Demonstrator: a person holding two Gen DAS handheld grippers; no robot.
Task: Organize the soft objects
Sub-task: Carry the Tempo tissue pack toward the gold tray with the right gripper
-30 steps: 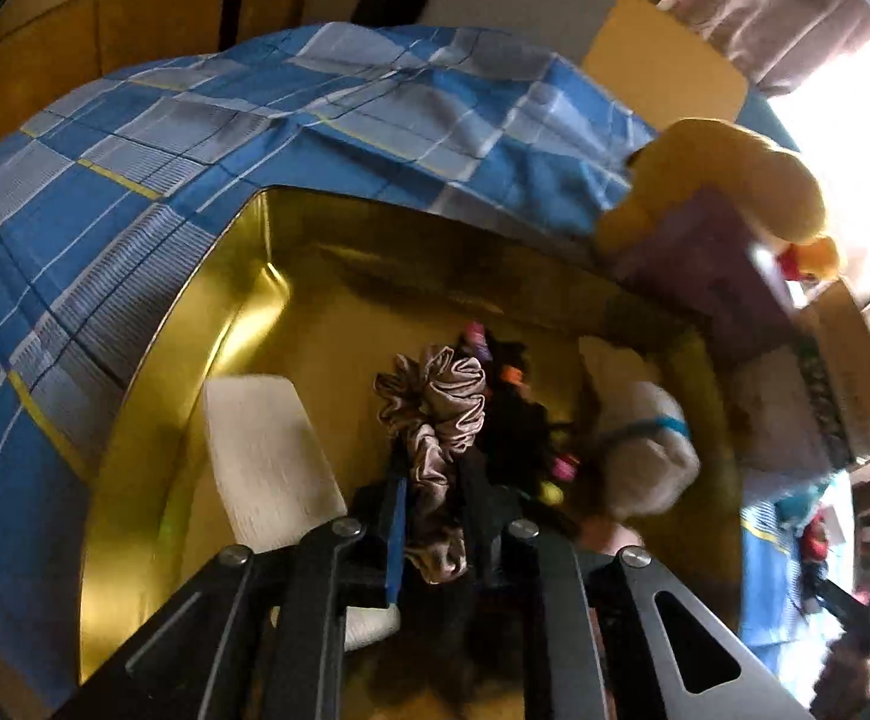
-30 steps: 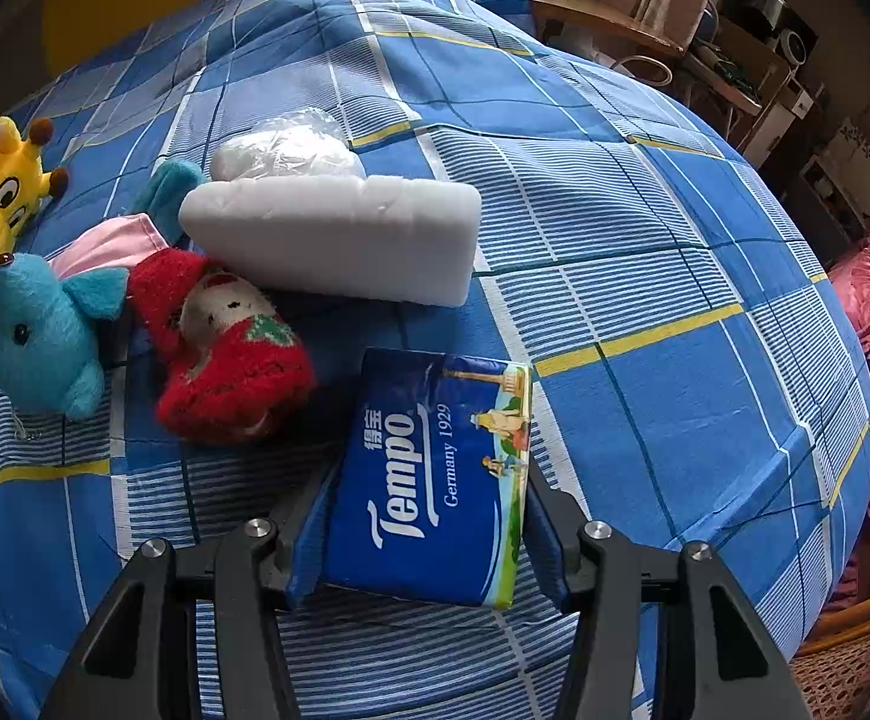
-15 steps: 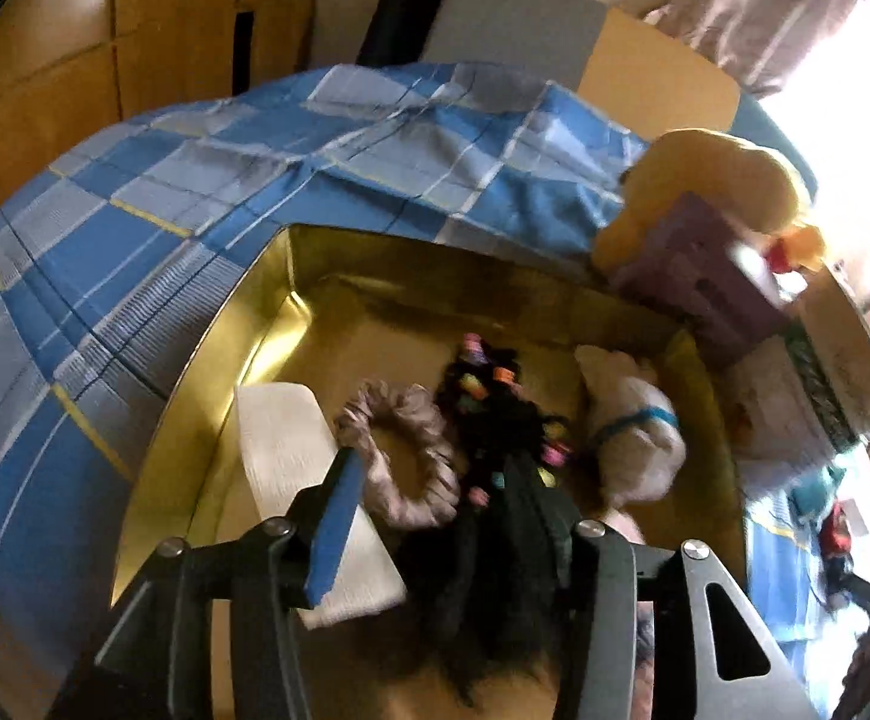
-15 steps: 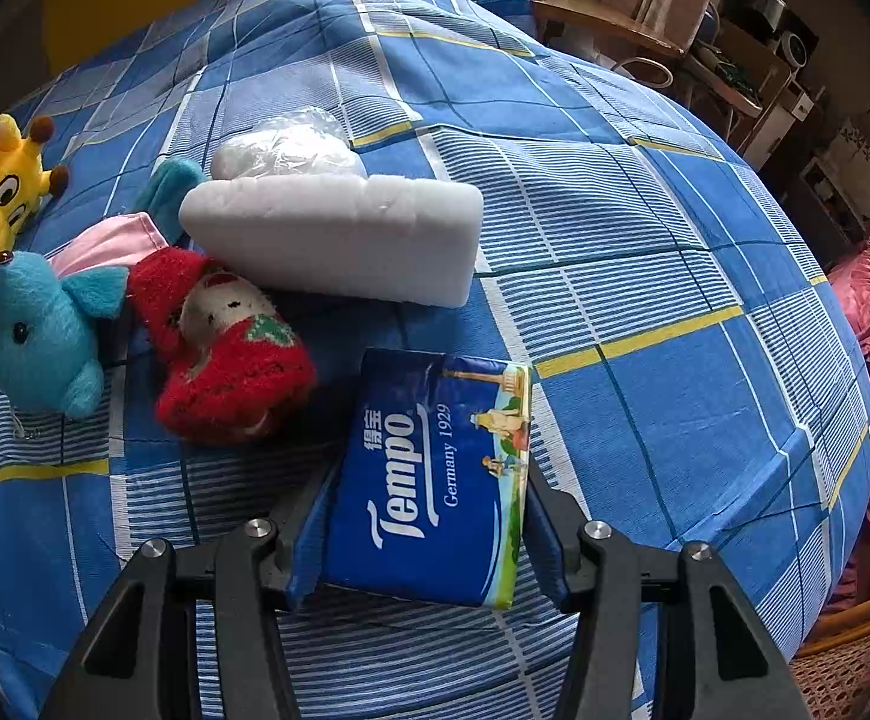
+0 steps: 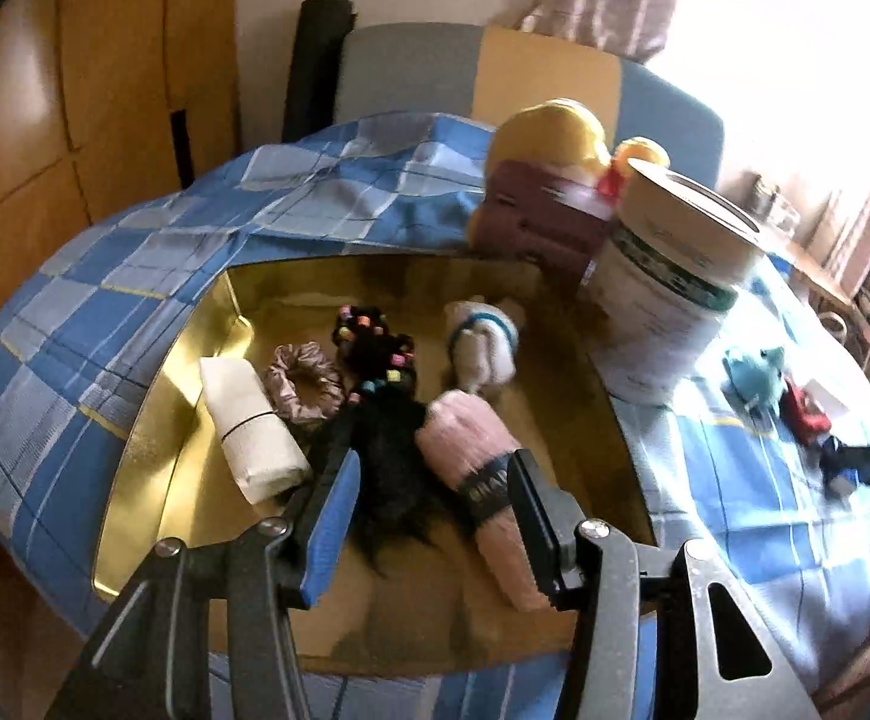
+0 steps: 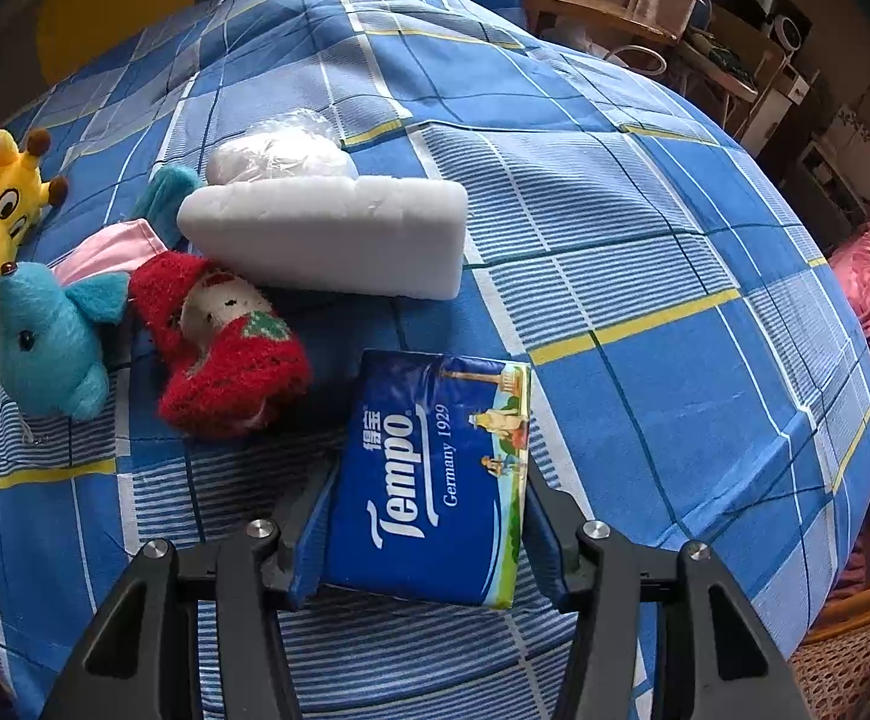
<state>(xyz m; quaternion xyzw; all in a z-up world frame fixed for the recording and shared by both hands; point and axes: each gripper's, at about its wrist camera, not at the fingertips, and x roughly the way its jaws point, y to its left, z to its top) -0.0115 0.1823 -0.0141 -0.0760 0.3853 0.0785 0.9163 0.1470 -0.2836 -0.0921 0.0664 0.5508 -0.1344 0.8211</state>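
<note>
Since a second ago we have let go of the brownish satin scrunchie (image 5: 305,383) and drawn our left gripper (image 5: 429,531) back and up from the gold metal tray (image 5: 135,450); its jaws have just been opening and now stand moderately apart with nothing pressed between them, above the tray's near end. The scrunchie lies on the tray floor, touching the rolled white cloth (image 5: 252,429) on the tray's left side. Just beside it sits the black hair piece with coloured beads (image 5: 384,396), then the rolled pink sock with a dark band (image 5: 477,450), and toward the tray's far side a small white plush (image 5: 483,342). Our right gripper (image 6: 426,531) has not shifted: it clamps the blue Tempo tissue pack (image 6: 429,474) on the blue checked bedcover (image 6: 645,276), well apart from the tray.
</note>
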